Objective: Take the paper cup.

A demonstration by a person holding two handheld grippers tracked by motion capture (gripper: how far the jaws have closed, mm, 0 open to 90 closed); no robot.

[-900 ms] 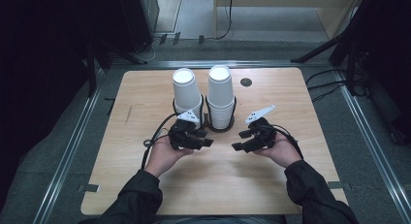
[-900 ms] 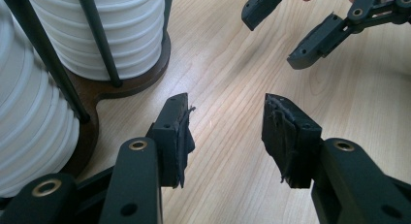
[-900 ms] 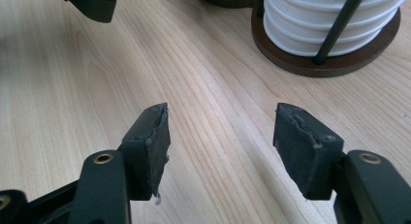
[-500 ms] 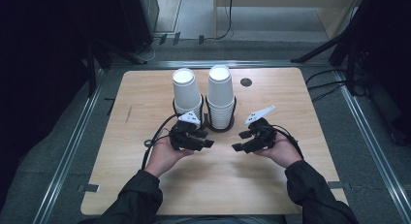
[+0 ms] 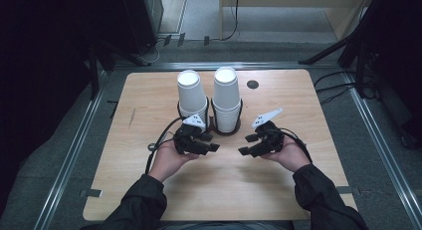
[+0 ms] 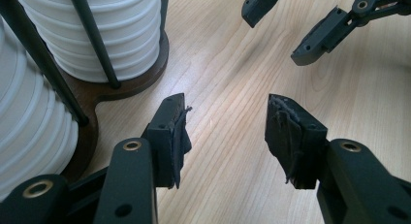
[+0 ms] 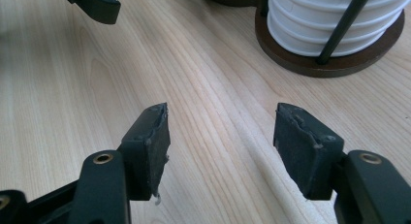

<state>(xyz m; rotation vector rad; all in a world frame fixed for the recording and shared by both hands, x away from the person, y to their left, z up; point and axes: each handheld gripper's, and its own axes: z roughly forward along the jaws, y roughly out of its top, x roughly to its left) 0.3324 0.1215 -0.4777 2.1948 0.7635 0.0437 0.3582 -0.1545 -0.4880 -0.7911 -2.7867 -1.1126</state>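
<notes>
White paper cup stacks (image 5: 226,98) in a dark wire holder (image 5: 217,127), centre of the frame.
Both stacks stand upright on the wooden table (image 5: 308,95); left gripper (image 5: 208,145) and right gripper (image 5: 247,145) rest just below them, jaws spread and empty, probably ready to reach for a cup.

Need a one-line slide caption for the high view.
Left gripper and right gripper, both open, face each other on the wooden table before two paper-cup stacks in a holder.
</notes>
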